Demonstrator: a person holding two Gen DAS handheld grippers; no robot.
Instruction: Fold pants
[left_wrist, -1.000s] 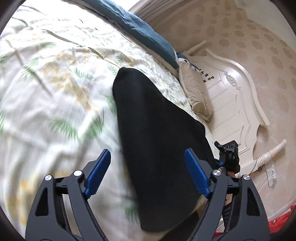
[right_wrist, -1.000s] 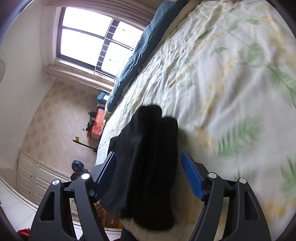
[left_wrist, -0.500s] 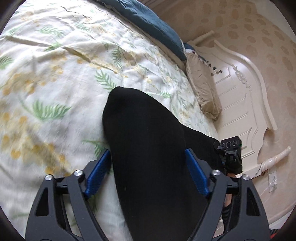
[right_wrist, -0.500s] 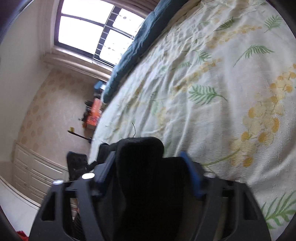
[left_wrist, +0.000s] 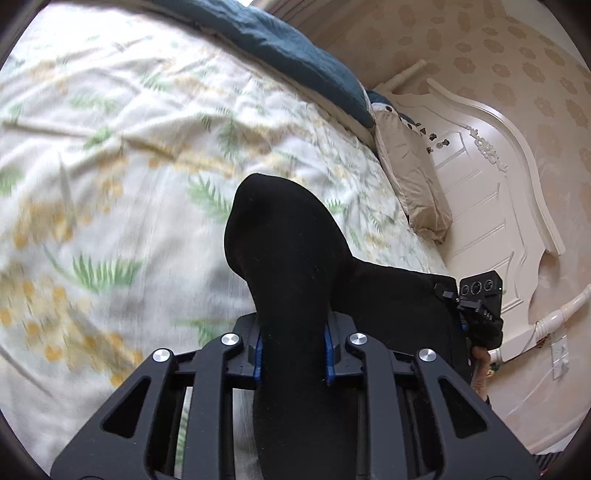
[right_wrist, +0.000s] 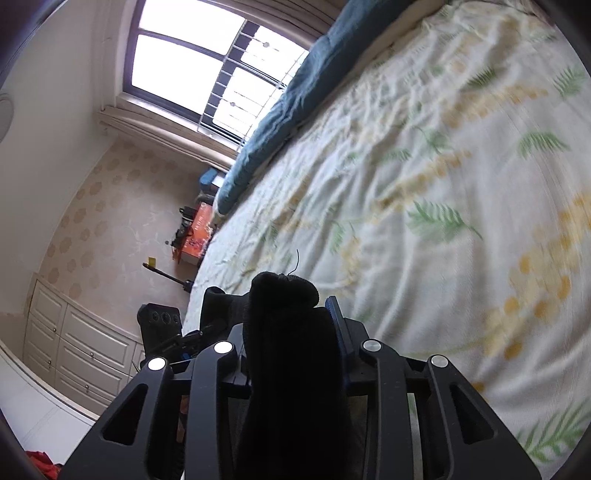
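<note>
Pants (left_wrist: 291, 280) run up through the left gripper (left_wrist: 293, 349), a bunched black fold caught between its blue pads (left_wrist: 258, 350), which press the cloth from both sides as the jaws go on closing. Past the pads the fold rises into a rounded hump above the bedspread (left_wrist: 110, 166), and more black cloth spreads off to the right toward the right gripper (left_wrist: 480, 310).

From the right wrist the same garment fills the right gripper (right_wrist: 291, 332): a thick black roll sits between the jaws, which are closing on it, one blue pad (right_wrist: 338, 325) flat against the cloth. A loose thread sticks up from its top. The cloth is plain, matte, soft and lumpy.

Beyond lie the leaf-print bedspread (right_wrist: 443, 184), a blue blanket (left_wrist: 295, 51) along its far edge, a tan pillow (left_wrist: 413, 184) and a white headboard (left_wrist: 491, 184).
</note>
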